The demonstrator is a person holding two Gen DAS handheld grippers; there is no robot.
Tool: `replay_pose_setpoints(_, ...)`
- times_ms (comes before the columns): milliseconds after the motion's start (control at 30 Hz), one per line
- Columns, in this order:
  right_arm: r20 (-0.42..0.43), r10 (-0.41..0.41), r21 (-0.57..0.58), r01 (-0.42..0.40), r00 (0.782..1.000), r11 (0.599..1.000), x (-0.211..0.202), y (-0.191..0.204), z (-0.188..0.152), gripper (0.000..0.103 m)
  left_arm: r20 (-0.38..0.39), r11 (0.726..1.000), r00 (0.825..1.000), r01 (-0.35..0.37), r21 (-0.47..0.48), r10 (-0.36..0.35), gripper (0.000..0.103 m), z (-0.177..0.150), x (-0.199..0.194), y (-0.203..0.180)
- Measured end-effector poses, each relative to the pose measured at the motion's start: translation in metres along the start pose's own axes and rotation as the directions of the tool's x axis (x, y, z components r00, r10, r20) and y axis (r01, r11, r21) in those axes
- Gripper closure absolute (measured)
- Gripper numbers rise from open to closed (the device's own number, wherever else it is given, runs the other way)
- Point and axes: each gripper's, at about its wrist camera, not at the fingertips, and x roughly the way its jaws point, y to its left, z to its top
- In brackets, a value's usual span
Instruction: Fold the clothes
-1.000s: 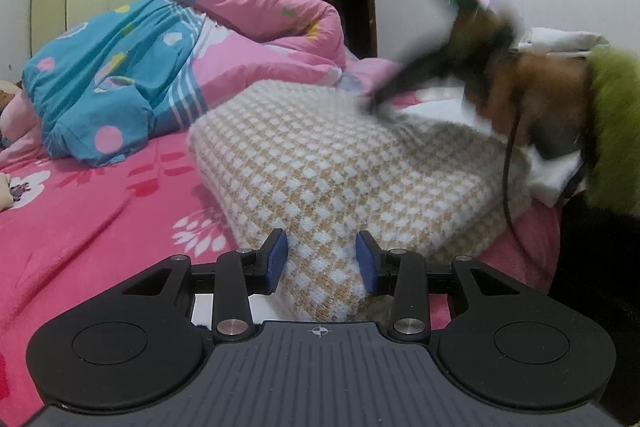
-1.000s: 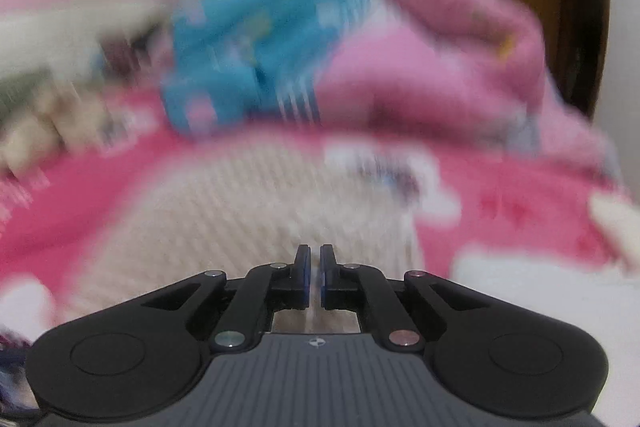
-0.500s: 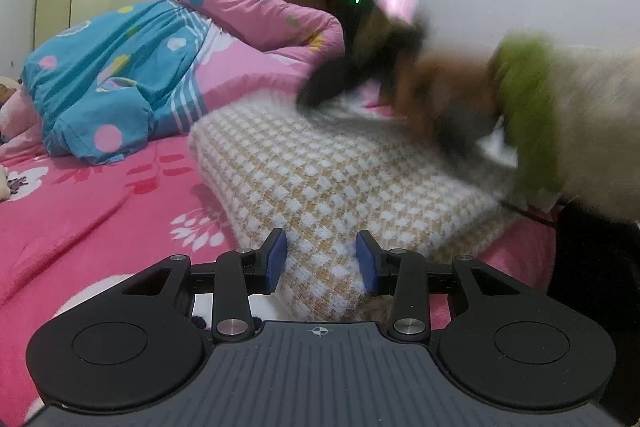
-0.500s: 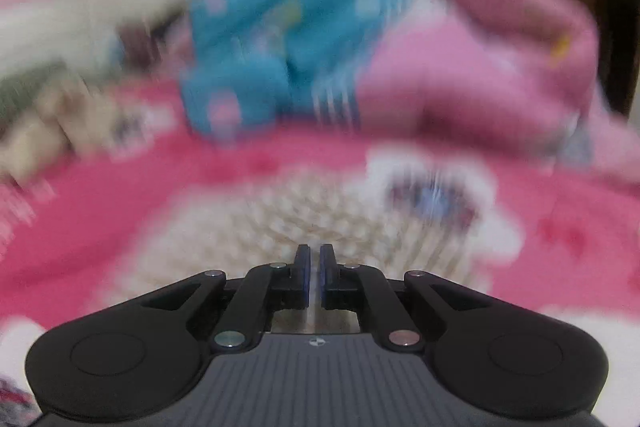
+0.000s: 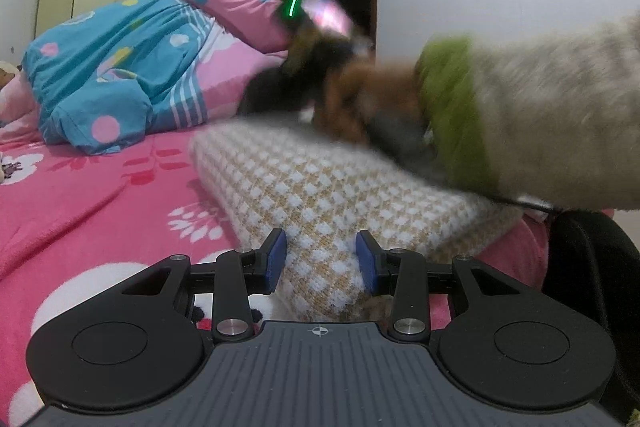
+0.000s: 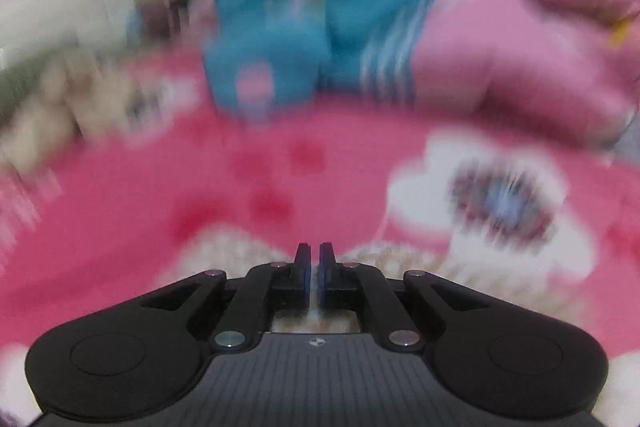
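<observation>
R wrist view badly blurred, R gripper [image 6: 314,269] jaws together over checked knit [image 5: 340,187], grip unclear, L gripper [image 5: 321,259] part-open straddling knit's near corner, pads' contact unclear, sleeve [image 5: 540,115] above knit.

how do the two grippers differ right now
The left gripper has its jaws apart, straddling the near edge of the checked sweater; the right gripper has its jaws shut. The left wrist view is sharp, while the right wrist view is smeared with motion blur. The left sits at the sweater's near end, the right at its far end. Both have blue pads.
</observation>
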Motion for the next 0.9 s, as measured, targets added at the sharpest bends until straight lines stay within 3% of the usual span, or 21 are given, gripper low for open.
replay_pose_setpoints(167, -0.033, -0.015, 0.018, 0.015, 0.999, 1.0, 0.017, 0.001, -0.001, 0.103, 0.006, 1.0, 1.0, 0.006, -0.018, -0.006, 0.065, -0.001, -0.001, 0.001)
replay_pose_setpoints(267, 0.093, 0.025, 0.046, -0.03, 0.995, 0.999, -0.022, 0.01, 0.006, 0.101, 0.005, 1.0, 1.0, 0.008, -0.021, -0.008, 0.065, -0.002, -0.002, 0.001)
replay_pose_setpoints(367, 0.219, 0.156, 0.013, -0.162, 0.963, 0.987, -0.059, 0.022, 0.007, 0.101, 0.004, 0.999, 1.0, 0.012, -0.03, -0.012, 0.065, -0.002, -0.002, 0.001)
replay_pose_setpoints(500, 0.061, 0.133, -0.107, -0.126, 0.989, 0.986, -0.018, 0.043, -0.013, 0.102, 0.004, 0.999, 1.0, 0.011, -0.034, -0.011, 0.065, -0.001, -0.002, 0.002)
replay_pose_setpoints(633, 0.029, 0.116, -0.088, -0.113, 0.993, 0.99, 0.008, 0.042, -0.021, 0.102, -0.008, 0.998, 1.0, 0.01, -0.067, -0.011, 0.065, 0.001, 0.0, 0.004)
replay_pose_setpoints(800, 0.089, 0.082, -0.074, -0.075, 0.993, 0.994, -0.025, 0.046, -0.017, 0.101, -0.017, 0.998, 1.0, -0.001, -0.06, 0.0, 0.065, 0.002, -0.003, 0.001)
replay_pose_setpoints(900, 0.185, 0.107, -0.04, -0.101, 0.977, 0.994, -0.068, 0.037, -0.016, 0.1, -0.021, 0.998, 1.0, -0.003, -0.066, 0.002, 0.065, 0.002, -0.004, 0.001)
